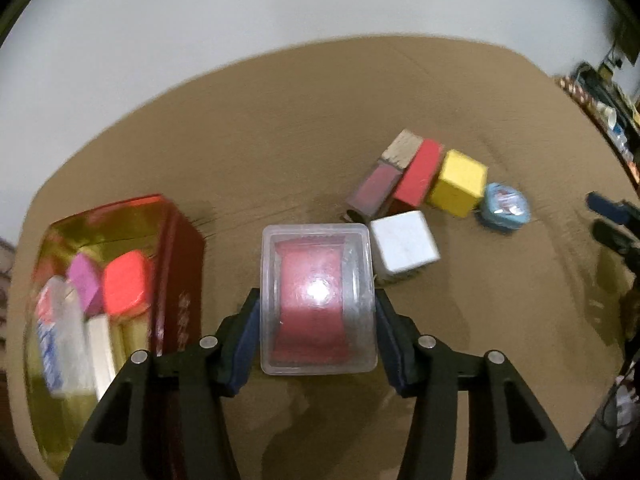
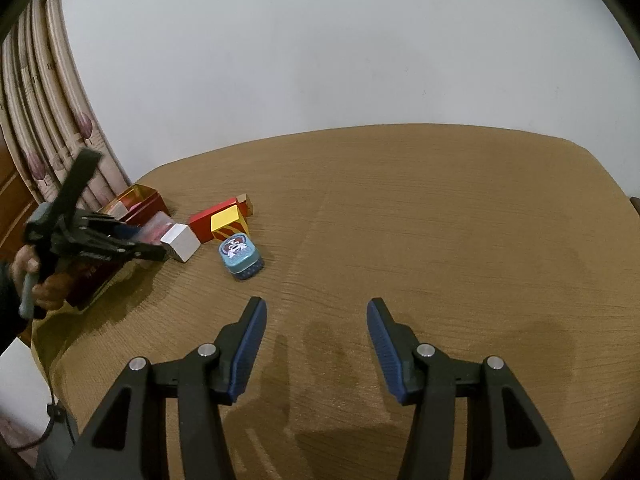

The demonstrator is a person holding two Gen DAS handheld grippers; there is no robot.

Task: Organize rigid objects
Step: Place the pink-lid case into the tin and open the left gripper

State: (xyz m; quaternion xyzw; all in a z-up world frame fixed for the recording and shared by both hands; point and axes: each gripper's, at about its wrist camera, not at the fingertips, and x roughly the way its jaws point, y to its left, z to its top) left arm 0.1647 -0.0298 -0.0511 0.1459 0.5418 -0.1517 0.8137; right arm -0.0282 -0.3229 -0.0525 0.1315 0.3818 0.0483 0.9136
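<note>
My left gripper (image 1: 318,304) is shut on a clear plastic box (image 1: 318,300) with a red insert, held above the table just right of the red-and-gold storage box (image 1: 180,272). That box holds a red block (image 1: 126,282), a pink block (image 1: 84,282) and other items. On the table lie a white cube (image 1: 404,244), a red box (image 1: 418,176), a yellow cube (image 1: 460,182) and a blue tin (image 1: 506,204). My right gripper (image 2: 316,320) is open and empty over bare table, with the blue tin (image 2: 240,256) ahead to its left.
A mauve block (image 1: 376,188) with a wooden end leans by the red box. The brown table (image 2: 440,220) stretches right. A curtain (image 2: 48,128) hangs at the left, a white wall behind. Clutter (image 1: 612,112) sits past the table's right edge.
</note>
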